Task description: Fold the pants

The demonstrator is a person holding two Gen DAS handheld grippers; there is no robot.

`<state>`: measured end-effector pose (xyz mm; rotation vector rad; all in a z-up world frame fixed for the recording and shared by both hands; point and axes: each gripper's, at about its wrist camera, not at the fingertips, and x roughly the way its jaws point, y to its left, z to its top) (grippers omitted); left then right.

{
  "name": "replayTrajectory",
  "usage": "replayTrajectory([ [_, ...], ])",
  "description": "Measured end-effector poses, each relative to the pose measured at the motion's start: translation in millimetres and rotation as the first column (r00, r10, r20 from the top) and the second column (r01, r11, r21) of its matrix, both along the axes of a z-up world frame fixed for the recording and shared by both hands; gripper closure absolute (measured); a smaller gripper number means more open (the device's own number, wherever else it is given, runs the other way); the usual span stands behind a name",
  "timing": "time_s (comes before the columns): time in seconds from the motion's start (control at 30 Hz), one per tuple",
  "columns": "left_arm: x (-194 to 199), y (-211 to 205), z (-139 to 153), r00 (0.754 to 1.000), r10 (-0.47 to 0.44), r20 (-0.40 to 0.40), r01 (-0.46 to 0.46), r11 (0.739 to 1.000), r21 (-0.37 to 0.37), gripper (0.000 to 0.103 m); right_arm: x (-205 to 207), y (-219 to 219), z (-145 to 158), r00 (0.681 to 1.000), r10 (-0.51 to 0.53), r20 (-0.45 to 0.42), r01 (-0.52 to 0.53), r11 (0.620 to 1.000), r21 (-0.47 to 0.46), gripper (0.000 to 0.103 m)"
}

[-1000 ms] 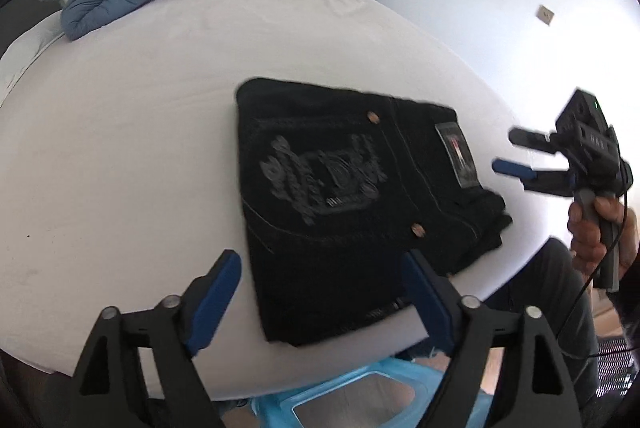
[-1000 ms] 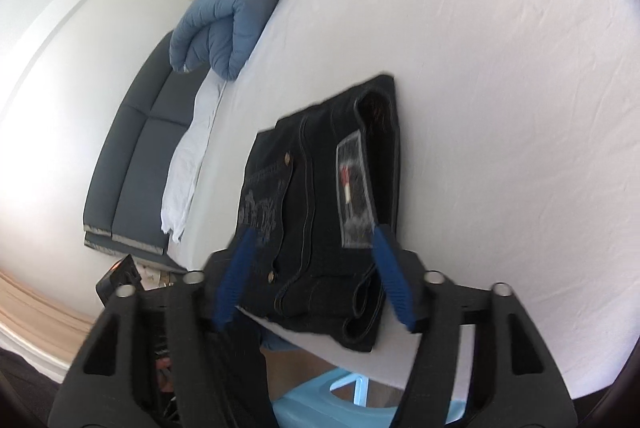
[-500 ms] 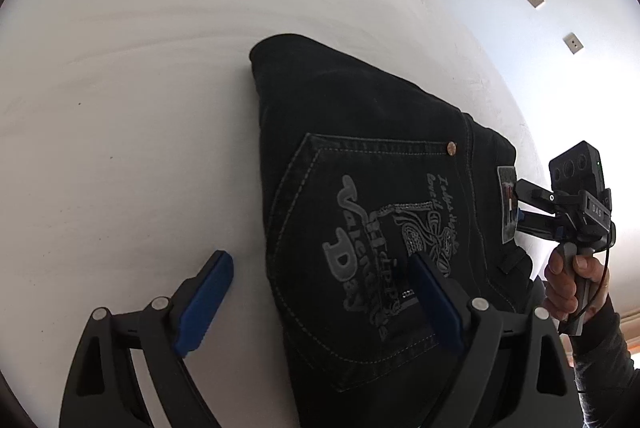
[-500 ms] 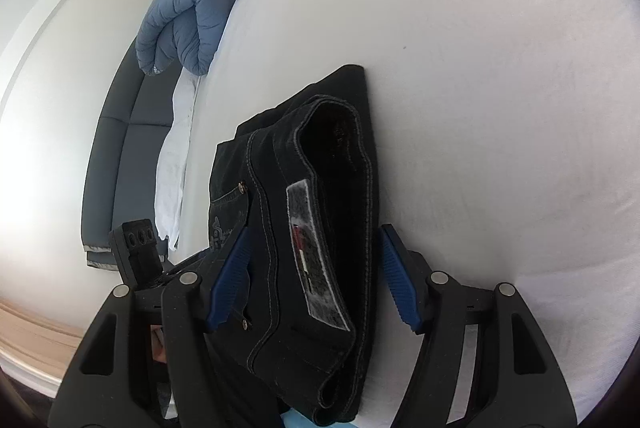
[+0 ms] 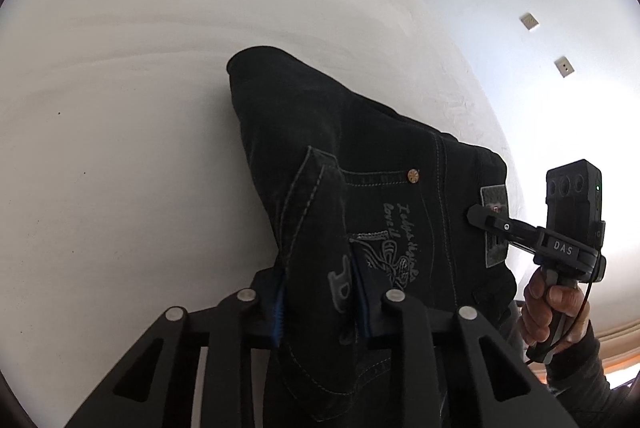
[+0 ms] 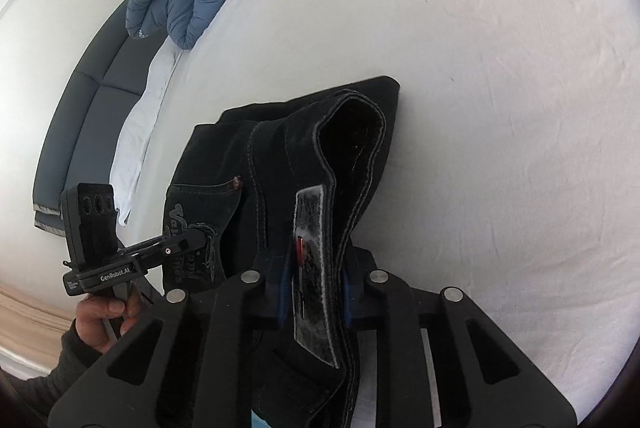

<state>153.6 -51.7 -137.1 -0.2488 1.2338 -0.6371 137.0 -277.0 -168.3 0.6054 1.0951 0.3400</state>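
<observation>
Left wrist view: both tools pinching the pants

Your left tool is closing, its blue pads pressing a raised fold of the black pants at the embroidered pocket. Your right tool is closing on the waistband by the grey label. The pants lie folded on the white bed, at its near edge.

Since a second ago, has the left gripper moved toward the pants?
Yes. The left gripper has come in from the bed edge and is closing on the black pants, by the white sheet.
</observation>
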Motion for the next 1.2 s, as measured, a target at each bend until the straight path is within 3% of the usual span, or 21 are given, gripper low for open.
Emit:
replayTrajectory([
  [0.2,7,-9,41,0.995,-0.006,0.098,0.006,1.000,0.001,0.078,9,-5,53,0.991,0.031,0.132,-0.028,0.999,-0.026,0.087],
  [0.4,56,-23,68,0.986,0.005,0.166,-0.005,1.000,-0.003,0.078,51,-39,71,0.987,-0.001,0.163,0.001,1.000,0.002,0.087],
  [0.6,112,-53,24,0.993,-0.007,0.120,0.001,0.998,0.055,0.078,92,-68,39,0.995,-0.059,0.080,0.058,0.998,0.013,0.087],
  [0.67,124,-61,6,0.995,-0.001,0.101,-0.008,0.996,0.088,0.073,100,-75,20,0.997,-0.064,0.044,0.064,0.998,0.000,0.086],
  [0.73,129,-50,-1,0.996,0.009,0.092,-0.016,0.997,0.074,0.059,102,-86,0,0.997,-0.083,0.009,0.083,0.997,0.001,0.084],
  [0.83,125,-42,-12,0.994,0.025,0.103,-0.034,0.996,0.082,0.044,94,-103,-25,0.993,-0.114,-0.011,0.114,0.991,0.070,0.077],
  [0.93,121,-42,-8,0.991,0.053,0.120,-0.062,0.996,0.069,0.041,84,-114,-30,0.990,-0.144,-0.004,0.143,0.981,0.130,0.072],
  [1.0,110,-39,6,0.982,0.071,0.174,-0.084,0.994,0.071,0.038,75,-117,-25,0.987,-0.161,-0.003,0.160,0.980,0.118,0.064],
  [1.03,101,-36,16,0.974,0.080,0.214,-0.096,0.993,0.068,0.029,67,-119,-19,0.984,-0.177,0.005,0.175,0.979,0.107,0.055],
  [1.1,80,-31,40,0.946,0.104,0.306,-0.132,0.988,0.074,0.015,48,-121,-5,0.979,-0.201,0.035,0.197,0.977,0.080,0.052],
  [1.2,36,-23,90,0.846,0.128,0.518,-0.185,0.981,0.060,0.000,15,-104,38,0.968,-0.193,0.158,0.203,0.978,-0.050,0.052],
])
